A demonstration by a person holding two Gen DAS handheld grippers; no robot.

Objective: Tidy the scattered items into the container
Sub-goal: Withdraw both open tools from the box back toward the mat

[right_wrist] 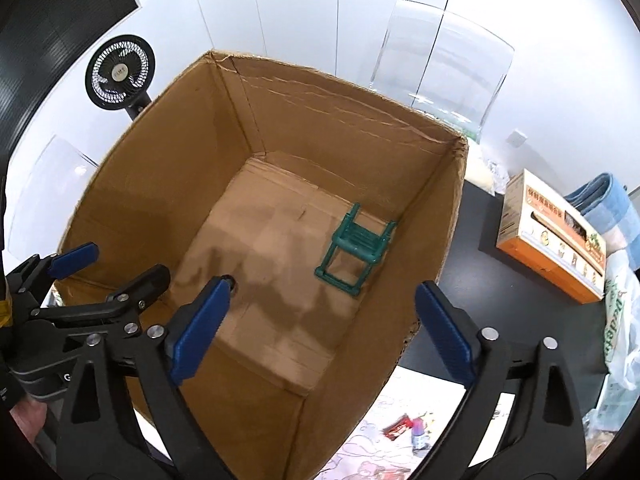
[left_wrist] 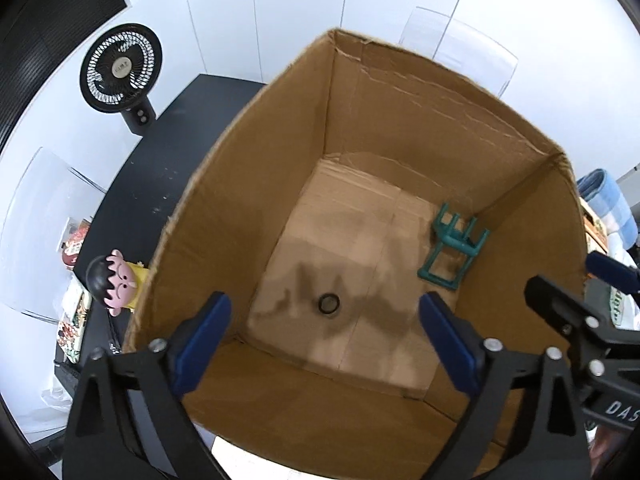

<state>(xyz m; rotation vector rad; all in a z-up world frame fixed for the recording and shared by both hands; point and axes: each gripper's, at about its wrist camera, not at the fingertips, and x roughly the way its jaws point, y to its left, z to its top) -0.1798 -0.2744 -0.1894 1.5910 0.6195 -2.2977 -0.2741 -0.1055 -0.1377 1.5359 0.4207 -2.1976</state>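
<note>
An open cardboard box (left_wrist: 240, 208) (right_wrist: 436, 216) stands on a black table. On its floor lie a small green toy chair (left_wrist: 454, 246) (right_wrist: 356, 252) on its side and a small black ring (left_wrist: 329, 303) (right_wrist: 231, 280). My left gripper (left_wrist: 324, 328) hovers open and empty over the box's near side. My right gripper (right_wrist: 320, 316) is open and empty over the box, beside the left one (right_wrist: 120, 276). A cartoon-head figure (left_wrist: 116, 282) with black hair stands outside the box's left wall.
A black desk fan (left_wrist: 120, 70) stands at the back left. An orange carton (right_wrist: 548, 236) and a plastic bag (right_wrist: 620, 320) sit right of the box. A patterned mat (right_wrist: 404, 432) with small items lies in front. Clear chairs stand behind the table.
</note>
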